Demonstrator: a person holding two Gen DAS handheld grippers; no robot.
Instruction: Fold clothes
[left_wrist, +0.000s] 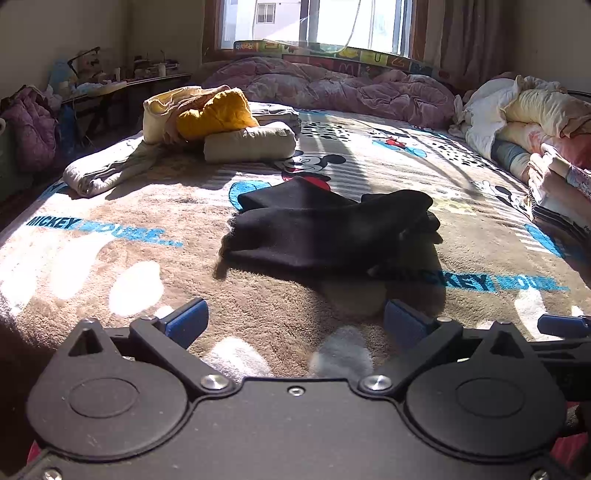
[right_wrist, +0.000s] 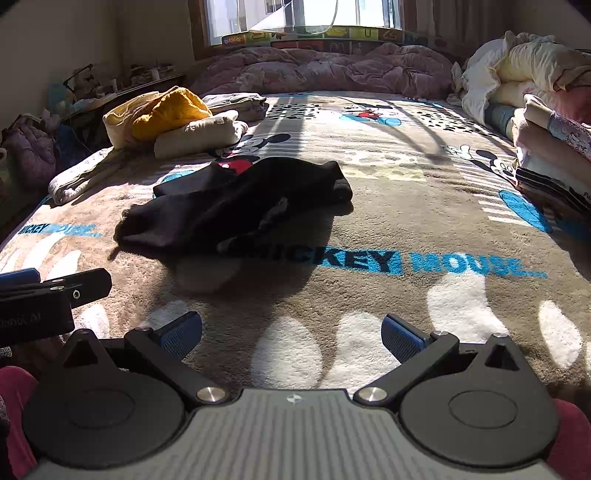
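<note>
A black garment (left_wrist: 325, 229) lies loosely folded and rumpled on the Mickey Mouse blanket (left_wrist: 147, 280) in the middle of the bed; in the right wrist view the garment (right_wrist: 236, 206) lies ahead and to the left. My left gripper (left_wrist: 295, 321) is open and empty, low over the blanket just short of the garment. My right gripper (right_wrist: 291, 332) is open and empty, to the right of the left one and a little further from the garment. The left gripper's side (right_wrist: 55, 291) shows at the left edge of the right wrist view.
A pile with a yellow garment (left_wrist: 214, 110) and a folded cream roll (left_wrist: 251, 144) sits at the far left. A light cloth (left_wrist: 107, 170) lies near the left edge. Folded clothes (right_wrist: 554, 162) are stacked at the right. A pink quilt (left_wrist: 332, 88) lies under the window.
</note>
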